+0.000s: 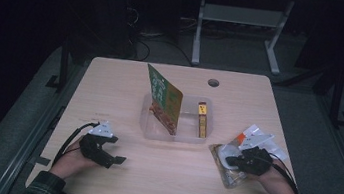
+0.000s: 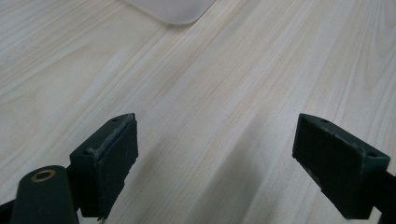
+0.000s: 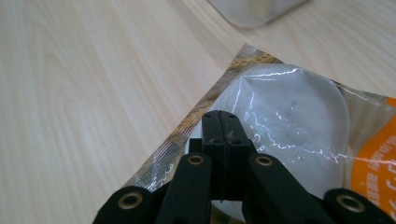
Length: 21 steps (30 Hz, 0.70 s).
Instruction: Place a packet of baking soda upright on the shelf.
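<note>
Right hand-held gripper: jaws pressed together, tips over the clear snack packet; whether film is pinched you cannot tell. Packet lies on the desk, just right of the clear tray. Likely pick-up step; next, lift toward tray. Your left hand-held gripper stands released over bare desk. High view adds the green packet leaning in the tray.

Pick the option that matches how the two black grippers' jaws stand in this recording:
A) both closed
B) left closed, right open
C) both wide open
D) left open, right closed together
D: in the left gripper view the left gripper has its pads far apart over bare wood, while in the right gripper view the right gripper has its jaws pressed together at the edge of the clear plastic packet holding a white round item.
</note>
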Motion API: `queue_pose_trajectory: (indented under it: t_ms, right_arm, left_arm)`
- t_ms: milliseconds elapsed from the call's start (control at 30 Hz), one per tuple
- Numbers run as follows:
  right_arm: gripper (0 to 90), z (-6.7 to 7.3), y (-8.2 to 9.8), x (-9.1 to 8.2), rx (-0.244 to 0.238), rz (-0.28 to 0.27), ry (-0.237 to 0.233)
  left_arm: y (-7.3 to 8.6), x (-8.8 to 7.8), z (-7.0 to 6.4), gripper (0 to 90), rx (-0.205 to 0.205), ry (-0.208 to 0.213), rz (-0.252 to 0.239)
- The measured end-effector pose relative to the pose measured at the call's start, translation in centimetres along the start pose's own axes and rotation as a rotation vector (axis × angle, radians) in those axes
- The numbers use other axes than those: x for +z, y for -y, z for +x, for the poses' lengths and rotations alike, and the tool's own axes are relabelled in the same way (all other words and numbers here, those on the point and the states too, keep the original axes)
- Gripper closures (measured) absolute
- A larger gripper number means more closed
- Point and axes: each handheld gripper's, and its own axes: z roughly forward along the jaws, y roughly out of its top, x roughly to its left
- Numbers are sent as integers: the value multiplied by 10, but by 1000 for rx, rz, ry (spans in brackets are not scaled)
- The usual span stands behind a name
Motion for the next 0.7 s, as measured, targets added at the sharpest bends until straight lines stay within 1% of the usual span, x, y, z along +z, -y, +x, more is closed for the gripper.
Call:
queue_pose_trajectory:
  t_ms: [100, 133, 167, 200, 233, 267, 333, 367, 433, 500, 533, 567, 633, 700]
  right_arm:
    - [900, 9, -5, 4, -25, 3, -17]
    - [900, 12, -7, 6, -30, 4, -23]
    - [900, 12, -7, 6, -30, 4, -23]
    - [900, 19, -11, 9, -49, 9, -40]
    - [900, 19, -11, 9, -49, 9, -40]
    - [900, 27, -15, 13, -69, 11, -56]
    - [900, 35, -19, 18, -99, 12, -64]
    - [900, 35, -19, 18, -99, 12, -64]
    - [900, 45, -25, 23, -130, 18, -72]
    - [900, 52, -29, 27, -145, 16, -81]
    - [900, 55, -31, 29, -141, 16, -86]
    - [900, 59, -33, 31, -155, 16, -91]
    - [900, 68, -37, 35, -164, 16, -104]
    - [900, 75, -42, 40, -194, 16, -114]
  left_arm:
    - [0, -1, 1, 138, 14, -2, 6]
    - [0, -1, 1, 138, 13, -1, 6]
    - [0, -1, 1, 138, 13, -1, 6]
    - [0, -1, 1, 138, 13, -1, 5]
    - [0, -1, 1, 138, 13, -1, 5]
    - [0, -1, 1, 138, 14, -1, 5]
    - [0, -1, 1, 138, 14, -2, 4]
    - [0, -1, 1, 139, 14, -2, 4]
    - [0, -1, 1, 138, 14, -2, 4]
    - [0, 0, 0, 139, 10, -2, 0]
    - [0, 0, 0, 139, 4, 0, 0]
    - [0, 0, 0, 139, 4, 2, -2]
    - [0, -1, 0, 139, 11, 2, -3]
    - [-1, -1, 0, 139, 12, 4, -6]
